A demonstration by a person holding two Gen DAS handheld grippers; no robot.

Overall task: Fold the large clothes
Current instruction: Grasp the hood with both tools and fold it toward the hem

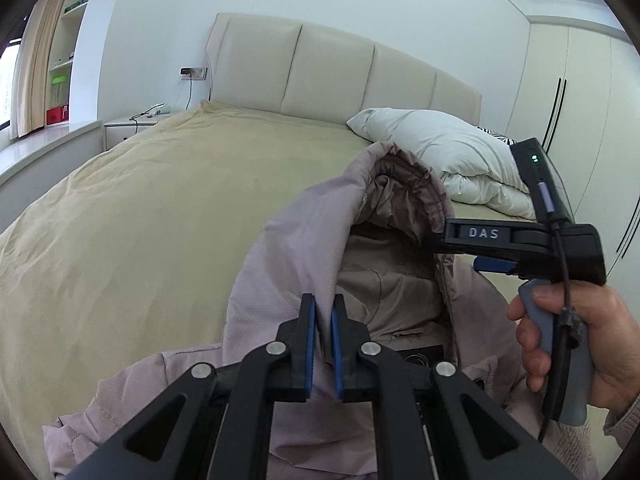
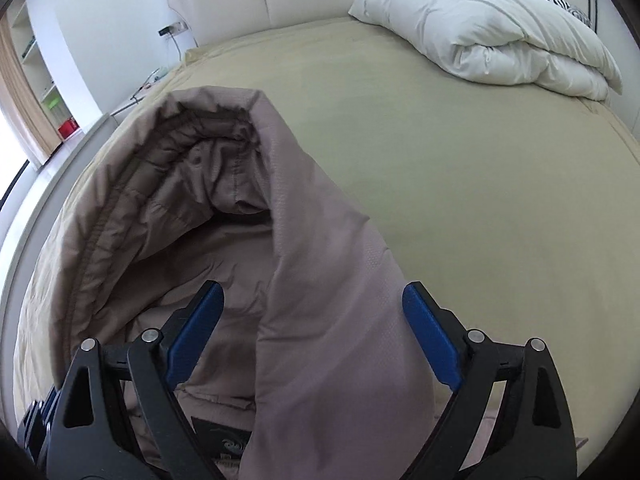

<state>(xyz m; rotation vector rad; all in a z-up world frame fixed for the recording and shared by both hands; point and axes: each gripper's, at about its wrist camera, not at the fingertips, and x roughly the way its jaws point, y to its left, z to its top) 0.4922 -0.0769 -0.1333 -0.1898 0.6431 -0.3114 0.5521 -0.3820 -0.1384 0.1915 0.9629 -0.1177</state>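
A pale mauve hooded jacket [image 1: 288, 248] lies on the bed, its hood raised and open toward me. My left gripper [image 1: 324, 312] is shut on the left edge of the hood. My right gripper [image 2: 312, 300] is open, its blue pads [image 2: 432, 344] standing on either side of the hood's right edge [image 2: 320, 280]. In the left wrist view the right gripper [image 1: 436, 244] comes in from the right, held by a hand, its tips at the hood's rim. The jacket's dark neck label [image 2: 224, 444] shows inside.
The bed has a tan cover [image 1: 160, 200] and a padded cream headboard [image 1: 332, 68]. A folded white duvet [image 2: 500, 28] lies at the head on the right. A nightstand [image 1: 128, 128] and window ledge are at the left, wardrobe doors [image 1: 580, 92] at the right.
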